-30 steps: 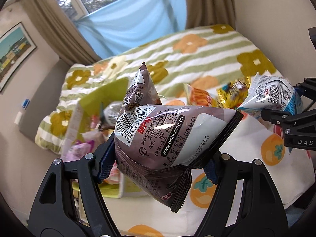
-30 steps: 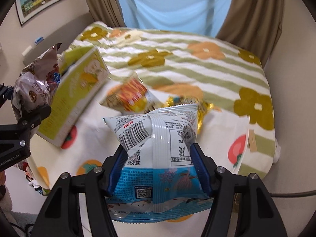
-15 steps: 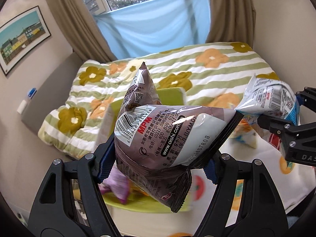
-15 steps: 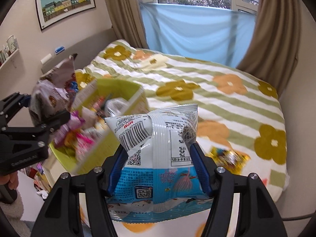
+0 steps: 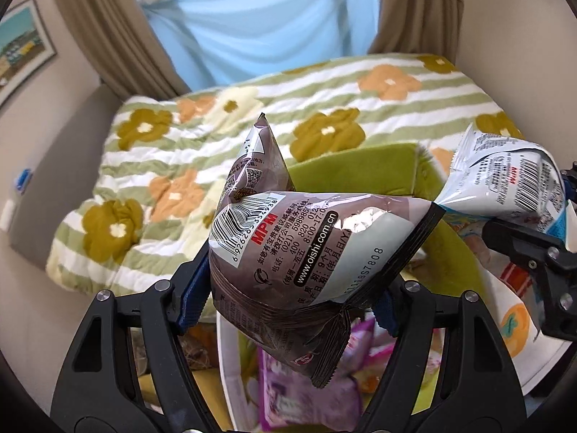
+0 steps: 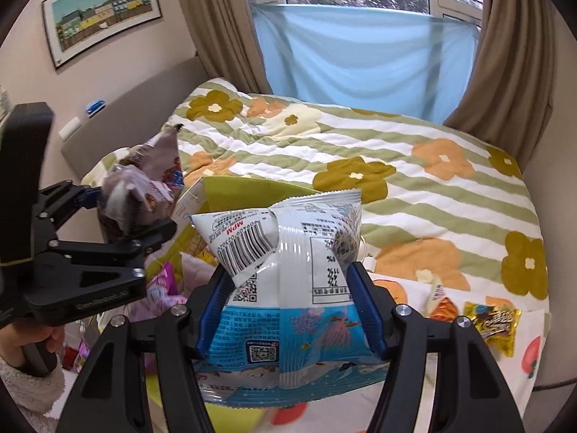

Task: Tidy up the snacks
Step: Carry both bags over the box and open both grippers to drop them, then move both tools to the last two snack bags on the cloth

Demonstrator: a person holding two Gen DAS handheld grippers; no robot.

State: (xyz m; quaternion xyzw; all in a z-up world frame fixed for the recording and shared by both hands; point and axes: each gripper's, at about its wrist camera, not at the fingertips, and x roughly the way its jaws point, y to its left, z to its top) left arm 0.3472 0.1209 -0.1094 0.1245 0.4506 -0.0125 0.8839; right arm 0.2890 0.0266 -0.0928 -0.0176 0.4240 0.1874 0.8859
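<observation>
Brown-and-silver snack bag [image 5: 310,252] with white barcode patch and red lettering. White-and-blue snack bag [image 6: 288,288], black barcode, sea-themed print low down. Lime-green box [image 5: 360,169] held purple [image 5: 306,393] and pink packets. Bedspread [image 6: 414,187] was green-and-white striped, with orange, olive and cream flowers. White cloth [image 6: 519,371] had orange fruit print. Gold candy wrapper [image 6: 494,321]. Light blue sheet [image 6: 360,61], tan curtains [image 6: 512,54]. Black hand-held gripper frames, blue pads [image 6: 368,310].

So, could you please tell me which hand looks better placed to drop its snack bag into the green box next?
Probably left: its tool holds the brown bag directly above the green box, jaws already opening.
</observation>
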